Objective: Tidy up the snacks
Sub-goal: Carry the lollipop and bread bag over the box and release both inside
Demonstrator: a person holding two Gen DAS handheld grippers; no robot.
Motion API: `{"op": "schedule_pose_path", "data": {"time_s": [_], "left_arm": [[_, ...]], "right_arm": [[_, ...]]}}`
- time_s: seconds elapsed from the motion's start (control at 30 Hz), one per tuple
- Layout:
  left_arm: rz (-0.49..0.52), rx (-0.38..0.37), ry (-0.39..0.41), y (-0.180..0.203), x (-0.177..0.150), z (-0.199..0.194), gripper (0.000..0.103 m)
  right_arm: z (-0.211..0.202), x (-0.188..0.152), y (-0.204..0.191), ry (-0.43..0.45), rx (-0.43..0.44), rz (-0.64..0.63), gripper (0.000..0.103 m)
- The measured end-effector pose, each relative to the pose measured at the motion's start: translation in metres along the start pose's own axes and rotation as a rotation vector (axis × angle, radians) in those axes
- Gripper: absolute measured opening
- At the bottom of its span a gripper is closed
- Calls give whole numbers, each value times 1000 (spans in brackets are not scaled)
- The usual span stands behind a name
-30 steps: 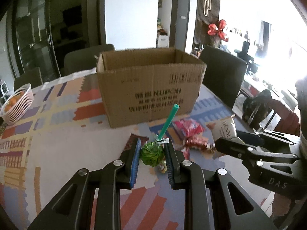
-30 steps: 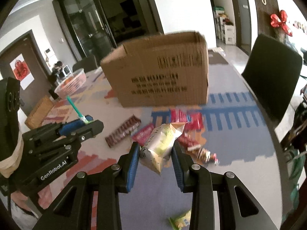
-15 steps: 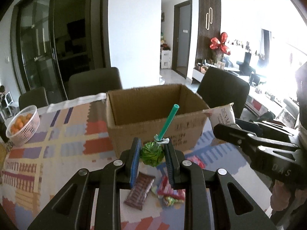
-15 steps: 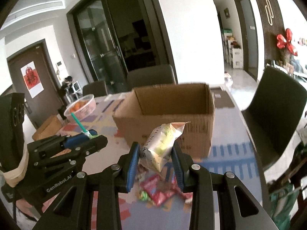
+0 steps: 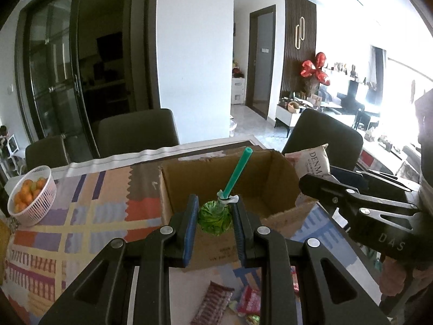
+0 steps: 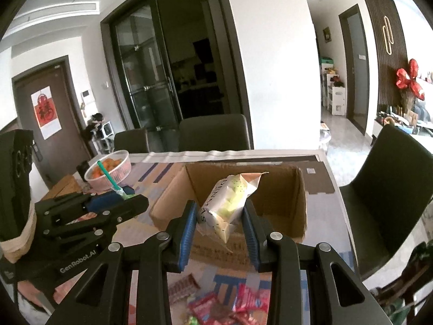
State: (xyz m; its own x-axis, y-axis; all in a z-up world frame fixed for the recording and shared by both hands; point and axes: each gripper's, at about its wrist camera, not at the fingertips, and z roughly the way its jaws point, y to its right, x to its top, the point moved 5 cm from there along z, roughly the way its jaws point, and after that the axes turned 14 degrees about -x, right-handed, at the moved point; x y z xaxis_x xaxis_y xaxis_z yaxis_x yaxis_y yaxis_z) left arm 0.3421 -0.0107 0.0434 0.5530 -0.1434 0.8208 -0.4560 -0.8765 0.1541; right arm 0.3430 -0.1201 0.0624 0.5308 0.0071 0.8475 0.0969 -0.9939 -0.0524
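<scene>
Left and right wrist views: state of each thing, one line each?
left gripper: shut on the green lollipop, held above the box's near wall
right gripper: shut on the white snack bag
cardboard box: open, inside looks empty
white basket: holds oranges
loose snacks: lying on the tablecloth before the box

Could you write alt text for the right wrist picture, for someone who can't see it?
A claw grips a pale snack bag above an open cardboard box on a patterned table; a second claw at left holds a green lollipop.
</scene>
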Motion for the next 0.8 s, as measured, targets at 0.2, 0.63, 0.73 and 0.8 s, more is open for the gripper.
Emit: {"op": "schedule_pose_path", "data": {"time_s": [0.2, 0.63, 0.73, 0.8], "left_arm": [[-6, -8, -40, -9, 10, 28, 25], [-26, -24, -142, -26, 4, 91, 26], [-13, 25, -133, -28, 3, 91, 60], [2, 50, -112, -30, 1, 84, 63]], "right_arm": [[25, 12, 2, -21, -6, -13, 35], [75, 4, 16, -98, -50, -39, 35], [83, 2, 18, -106, -60, -45, 36], [85, 1, 21, -102, -81, -43, 52]]}}
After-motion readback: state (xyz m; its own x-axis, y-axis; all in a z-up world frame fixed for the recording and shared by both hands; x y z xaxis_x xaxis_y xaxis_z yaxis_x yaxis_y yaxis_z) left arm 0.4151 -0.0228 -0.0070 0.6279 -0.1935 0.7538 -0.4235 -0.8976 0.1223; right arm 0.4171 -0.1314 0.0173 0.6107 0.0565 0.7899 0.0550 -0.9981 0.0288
